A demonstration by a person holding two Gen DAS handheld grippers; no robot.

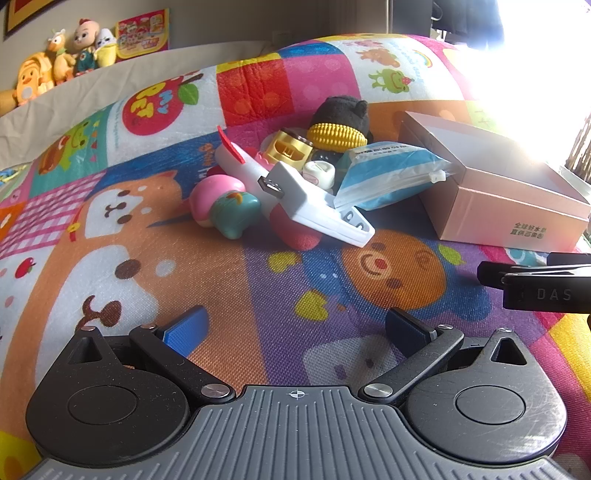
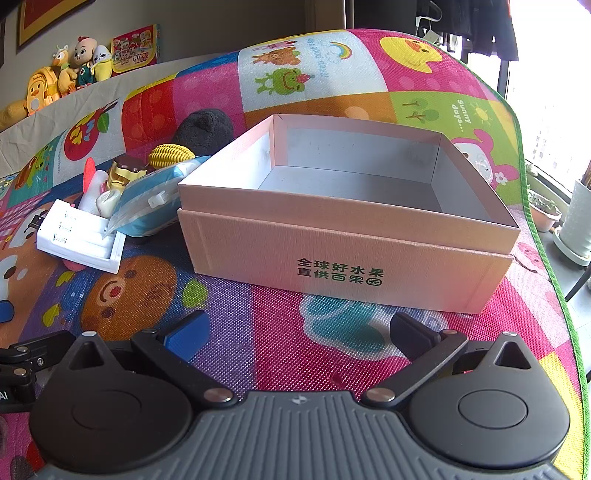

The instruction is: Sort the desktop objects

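A bright patchwork play mat (image 2: 295, 55) printed with cartoon animals is spread across the surface. Behind it a beige ledge (image 1: 110, 74) is lined with plush toys (image 2: 66, 74) and a picture book (image 2: 135, 48) against a grey wall (image 2: 221, 22). At the right, strong daylight is admitted by a window (image 2: 550, 92), beside which potted plants (image 2: 546, 210) are set.

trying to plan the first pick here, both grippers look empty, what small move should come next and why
Probably ease the left gripper forward toward the white battery charger. Both it and the right gripper are open and hold nothing, the pink box is empty, and the charger lies on top at the pile's near edge, closest to the left gripper.
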